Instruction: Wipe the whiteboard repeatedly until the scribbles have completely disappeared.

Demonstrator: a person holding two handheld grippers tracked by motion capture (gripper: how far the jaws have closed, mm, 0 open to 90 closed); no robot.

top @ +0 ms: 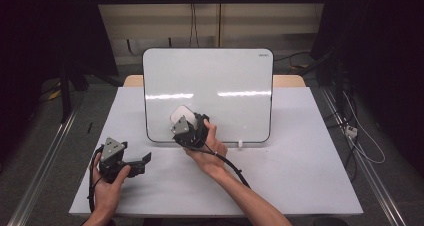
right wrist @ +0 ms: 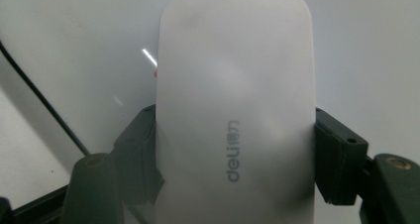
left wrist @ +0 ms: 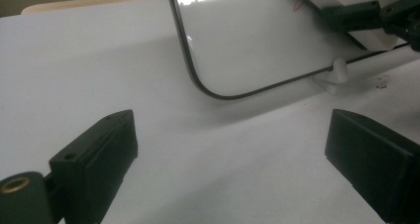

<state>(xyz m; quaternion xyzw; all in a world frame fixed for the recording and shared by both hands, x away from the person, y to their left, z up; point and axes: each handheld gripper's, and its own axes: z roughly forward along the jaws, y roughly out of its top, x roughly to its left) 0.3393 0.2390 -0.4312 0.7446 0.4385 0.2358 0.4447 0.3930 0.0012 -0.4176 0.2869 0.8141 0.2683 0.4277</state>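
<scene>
We see the right gripper [right wrist: 236,149] clamped on a white eraser [right wrist: 236,100] against the whiteboard [top: 230,76], seemingly touching it; the left gripper [left wrist: 233,149] rests spread wide on the table [top: 300,171].

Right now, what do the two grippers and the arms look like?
Both grippers, left and right, are black with blocky jaws and brass-ringed screw holes. Each carries a grey three-cornered plate on top and trails a black cable. The forearms are bare, no sleeves in view.
</scene>
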